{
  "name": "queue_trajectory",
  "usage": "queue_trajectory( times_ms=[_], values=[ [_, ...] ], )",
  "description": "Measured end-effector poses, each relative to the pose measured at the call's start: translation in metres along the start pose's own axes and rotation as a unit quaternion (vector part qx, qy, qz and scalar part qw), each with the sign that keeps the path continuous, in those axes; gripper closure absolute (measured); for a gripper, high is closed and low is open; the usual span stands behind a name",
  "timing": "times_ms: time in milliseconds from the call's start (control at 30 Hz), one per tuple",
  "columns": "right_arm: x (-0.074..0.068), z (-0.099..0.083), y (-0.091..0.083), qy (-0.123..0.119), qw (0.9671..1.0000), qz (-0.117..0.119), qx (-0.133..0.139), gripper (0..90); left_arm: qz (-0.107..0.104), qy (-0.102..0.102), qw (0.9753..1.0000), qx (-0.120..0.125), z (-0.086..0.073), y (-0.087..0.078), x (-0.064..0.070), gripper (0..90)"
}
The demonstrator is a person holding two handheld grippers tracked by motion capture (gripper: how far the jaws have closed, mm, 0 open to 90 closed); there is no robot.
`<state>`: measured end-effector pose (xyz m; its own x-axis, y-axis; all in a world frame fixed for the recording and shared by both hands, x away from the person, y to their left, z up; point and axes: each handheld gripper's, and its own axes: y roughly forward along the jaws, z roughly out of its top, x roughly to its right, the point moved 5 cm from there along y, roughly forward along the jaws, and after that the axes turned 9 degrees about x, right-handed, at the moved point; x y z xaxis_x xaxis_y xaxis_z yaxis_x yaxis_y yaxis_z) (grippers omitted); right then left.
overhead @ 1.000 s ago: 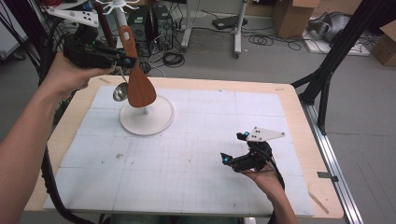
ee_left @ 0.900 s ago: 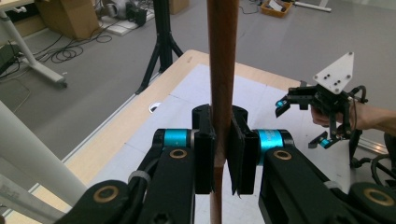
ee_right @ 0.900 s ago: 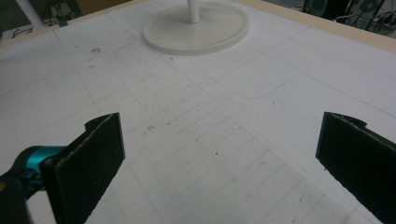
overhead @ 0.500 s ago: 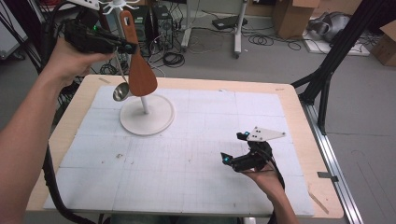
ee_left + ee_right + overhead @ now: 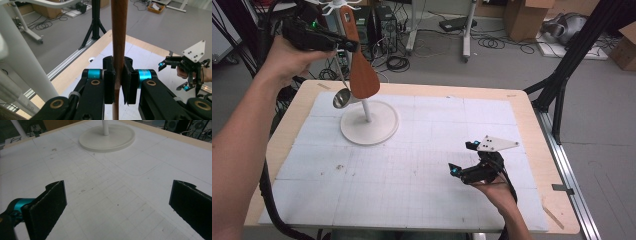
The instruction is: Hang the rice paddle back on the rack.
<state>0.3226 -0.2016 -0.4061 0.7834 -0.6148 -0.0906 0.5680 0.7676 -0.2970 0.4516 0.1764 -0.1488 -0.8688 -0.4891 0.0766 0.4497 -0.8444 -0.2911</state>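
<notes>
Light falls evenly from overhead, bright and diffuse, so the white mat on my counter (image 5: 422, 150) reads pale and nearly flat. Shadows are soft: a faint one under the stand's round base (image 5: 369, 123), a darker patch beneath my right tool (image 5: 460, 171). No hard glare anywhere, just a mild sheen on the small metal ladle (image 5: 342, 98). The high view is coarse and slightly smeared, with blocky edges. In the left gripper view the wooden handle (image 5: 119, 37) is sharp, while the white pole (image 5: 22, 50) close by blurs. In the right gripper view the near pads (image 5: 50, 205) look soft and grainy.
</notes>
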Motion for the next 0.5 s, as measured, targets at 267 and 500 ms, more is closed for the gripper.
queue_trajectory(
  times_ms=[267, 500],
  values=[
    [-0.001, 0.0003, 0.0001, 0.0, 1.0, 0.003, 0.0, 0.2, 0.003, -0.002, 1.0, -0.001, -0.0011, 0.0022, -0.002, 81.7],
    [-0.002, 0.0007, 0.0001, -0.002, 1.0, 0.003, 0.0, 0.2, 0.009, -0.007, 0.9999, -0.002, -0.0019, 0.002, -0.0057, 81.7]
  ],
)
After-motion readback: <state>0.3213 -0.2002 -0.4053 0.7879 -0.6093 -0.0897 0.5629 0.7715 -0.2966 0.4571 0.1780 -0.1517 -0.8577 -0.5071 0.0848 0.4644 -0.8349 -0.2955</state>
